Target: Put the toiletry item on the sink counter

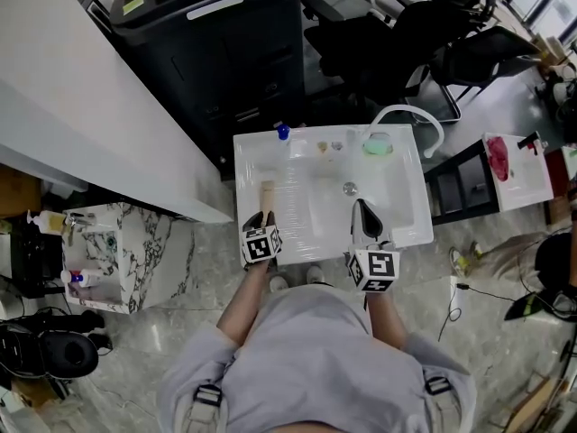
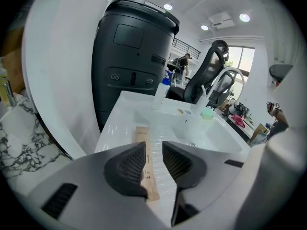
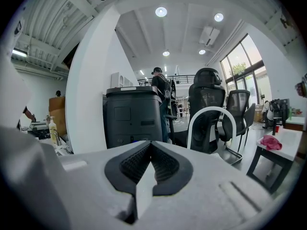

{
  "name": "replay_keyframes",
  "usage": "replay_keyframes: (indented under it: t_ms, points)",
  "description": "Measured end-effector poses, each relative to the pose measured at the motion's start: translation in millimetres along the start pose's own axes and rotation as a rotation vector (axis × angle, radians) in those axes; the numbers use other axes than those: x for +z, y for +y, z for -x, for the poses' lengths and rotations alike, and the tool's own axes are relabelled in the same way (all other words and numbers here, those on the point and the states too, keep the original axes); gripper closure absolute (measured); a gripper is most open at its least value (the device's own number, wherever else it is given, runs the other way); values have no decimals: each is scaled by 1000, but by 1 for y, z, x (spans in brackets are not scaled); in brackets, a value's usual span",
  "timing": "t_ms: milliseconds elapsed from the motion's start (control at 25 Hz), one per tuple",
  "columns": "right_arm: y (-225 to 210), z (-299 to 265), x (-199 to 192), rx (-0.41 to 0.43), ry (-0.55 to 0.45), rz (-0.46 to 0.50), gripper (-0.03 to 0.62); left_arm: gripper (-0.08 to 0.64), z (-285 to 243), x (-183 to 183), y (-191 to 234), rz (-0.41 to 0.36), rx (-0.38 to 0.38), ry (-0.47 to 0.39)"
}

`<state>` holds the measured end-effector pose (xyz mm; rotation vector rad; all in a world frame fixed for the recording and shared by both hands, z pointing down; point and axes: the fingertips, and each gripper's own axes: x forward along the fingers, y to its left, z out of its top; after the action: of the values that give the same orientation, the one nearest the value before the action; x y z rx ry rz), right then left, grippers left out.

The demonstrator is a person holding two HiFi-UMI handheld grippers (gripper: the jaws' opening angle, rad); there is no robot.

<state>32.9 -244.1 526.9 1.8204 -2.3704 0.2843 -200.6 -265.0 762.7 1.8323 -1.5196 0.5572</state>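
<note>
The tan box [image 1: 267, 195] lies flat on the sink counter [image 1: 255, 162], to the left of the basin [image 1: 332, 213]. The left gripper [image 1: 261, 221] is over the near end of the box with its jaws apart, so nothing is clamped. In the left gripper view the box [image 2: 141, 135] runs away from the camera through the gap of this gripper [image 2: 154, 152]. It is closer to the left jaw, which covers a part of its long side, and I cannot tell if that jaw touches it. The print along the box is mostly covered or too small. Only the letters "SH" can be read near its close end, and a small line at the far end is not legible. The right gripper [image 1: 362, 213] is above the front of the basin, and in its own view [image 3: 151, 150] the jaws are pressed together with nothing between them. That view looks over the sink, so the counter is hidden from it. At the back of the counter stands a clear bottle with a blue cap [image 1: 282, 133], with a green round thing [image 1: 378, 145] near the white curved faucet [image 1: 413, 118]. What the green thing is cannot be made out. The black bin [image 1: 216, 43] behind the sink carries a small yellow-green label [image 1: 133, 5], too small to read. The cubes on both grippers show only square black and white patterns.
</note>
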Motion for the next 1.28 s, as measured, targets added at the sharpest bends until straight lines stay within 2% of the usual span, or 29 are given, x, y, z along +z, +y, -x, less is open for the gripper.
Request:
replay_keyframes:
  t_ms: [200, 360, 520, 840, 1040, 1280]
  points:
    - [5, 0, 2, 15, -7, -4, 589, 457, 8, 3, 1, 1, 0, -15]
    - [8, 2, 2, 24, -10, -3, 589, 516, 17, 6, 1, -4, 10, -36]
    - [12, 3, 2, 34, -11, -1, 589, 537, 25, 10, 2, -7, 19, -55]
    - [19, 8, 1, 56, -16, 2, 589, 552, 43, 19, 1, -23, 30, -107]
    - [21, 7, 3, 73, -23, 5, 589, 554, 59, 30, -5, -72, 31, -153]
    - [24, 5, 4, 94, -24, 12, 589, 554, 73, 41, -11, -94, 28, -198]
